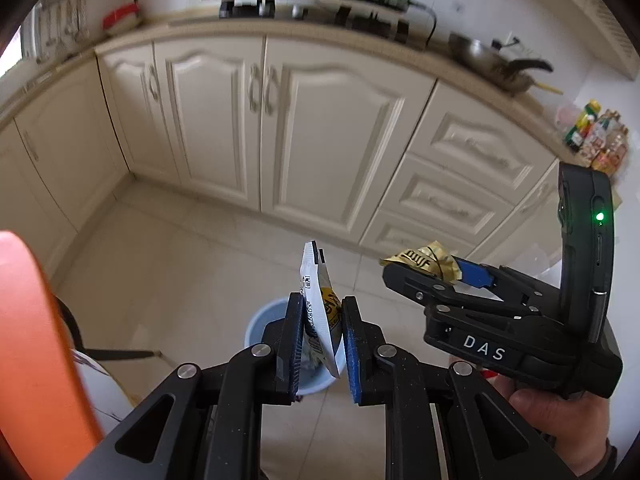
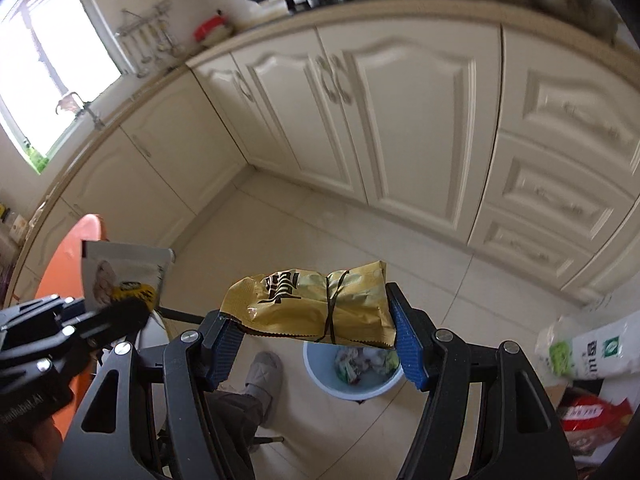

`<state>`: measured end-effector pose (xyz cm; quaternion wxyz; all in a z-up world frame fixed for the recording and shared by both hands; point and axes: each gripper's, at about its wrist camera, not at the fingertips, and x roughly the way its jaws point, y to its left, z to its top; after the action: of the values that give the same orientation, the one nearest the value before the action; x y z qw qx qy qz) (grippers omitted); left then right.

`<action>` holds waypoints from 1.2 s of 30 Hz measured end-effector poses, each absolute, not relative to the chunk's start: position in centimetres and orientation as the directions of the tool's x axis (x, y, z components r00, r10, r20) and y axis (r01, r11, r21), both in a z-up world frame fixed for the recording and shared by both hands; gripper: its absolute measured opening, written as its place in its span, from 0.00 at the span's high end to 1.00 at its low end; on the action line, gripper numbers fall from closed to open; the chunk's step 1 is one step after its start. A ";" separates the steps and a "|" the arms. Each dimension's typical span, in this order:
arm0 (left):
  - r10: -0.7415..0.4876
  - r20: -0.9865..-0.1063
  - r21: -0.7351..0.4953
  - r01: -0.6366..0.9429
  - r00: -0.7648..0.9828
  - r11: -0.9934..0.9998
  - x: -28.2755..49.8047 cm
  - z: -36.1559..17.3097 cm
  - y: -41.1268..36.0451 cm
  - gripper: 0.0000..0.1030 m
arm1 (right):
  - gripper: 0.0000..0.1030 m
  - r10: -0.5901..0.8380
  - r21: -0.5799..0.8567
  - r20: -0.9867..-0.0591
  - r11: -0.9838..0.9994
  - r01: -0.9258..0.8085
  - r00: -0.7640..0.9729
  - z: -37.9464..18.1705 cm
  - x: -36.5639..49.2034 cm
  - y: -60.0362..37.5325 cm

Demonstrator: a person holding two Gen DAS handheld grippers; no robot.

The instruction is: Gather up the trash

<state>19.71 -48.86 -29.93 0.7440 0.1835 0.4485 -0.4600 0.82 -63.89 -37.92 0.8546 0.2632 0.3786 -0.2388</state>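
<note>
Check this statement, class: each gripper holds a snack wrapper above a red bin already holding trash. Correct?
Not quite. The bin is pale blue, as the right wrist view shows. Otherwise correct: the left gripper holds a white wrapper, the right gripper a gold wrapper.

The bin (image 2: pixel 352 380) is pale blue. One wrapper (image 2: pixel 316 304) is gold with black lettering and a dark band around it; the other packet (image 1: pixel 320 312) is white with a yellow and black patch. The pads (image 2: pixel 410 348) of each hand-held gripper are blue on black frames. The cabinets (image 1: pixel 280 128) are cream, the floor (image 1: pixel 180 260) pale beige tile, and a chair back (image 1: pixel 36 340) orange.
</note>
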 end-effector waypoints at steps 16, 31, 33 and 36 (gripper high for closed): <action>-0.387 -0.898 -0.055 0.818 0.211 0.572 24.8 -36.5 -58.5 0.14 | 0.00 -0.144 0.339 -0.822 0.653 0.677 0.551 -45.5 2.1 -68.9; -0.423 -0.817 0.029 0.761 0.392 0.649 20.1 -30.6 -52.2 0.05 | 0.00 -0.230 0.275 -0.799 0.682 0.678 0.556 -39.8 1.6 -65.4; -0.445 -0.790 0.024 0.746 0.422 0.665 19.1 -29.1 -50.2 0.04 | 0.00 -0.249 0.268 -0.779 0.698 0.664 0.576 -37.8 1.7 -64.0; -0.466 -0.750 0.020 0.719 0.470 0.694 17.9 -27.0 -47.1 0.02 | 0.00 -0.267 0.258 -0.745 0.730 0.633 0.611 -34.7 2.2 -61.7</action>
<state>17.90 -47.11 -27.02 0.8405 0.1690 0.3752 -0.3524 2.16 -61.71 -34.72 0.8597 0.2578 0.3549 -0.2618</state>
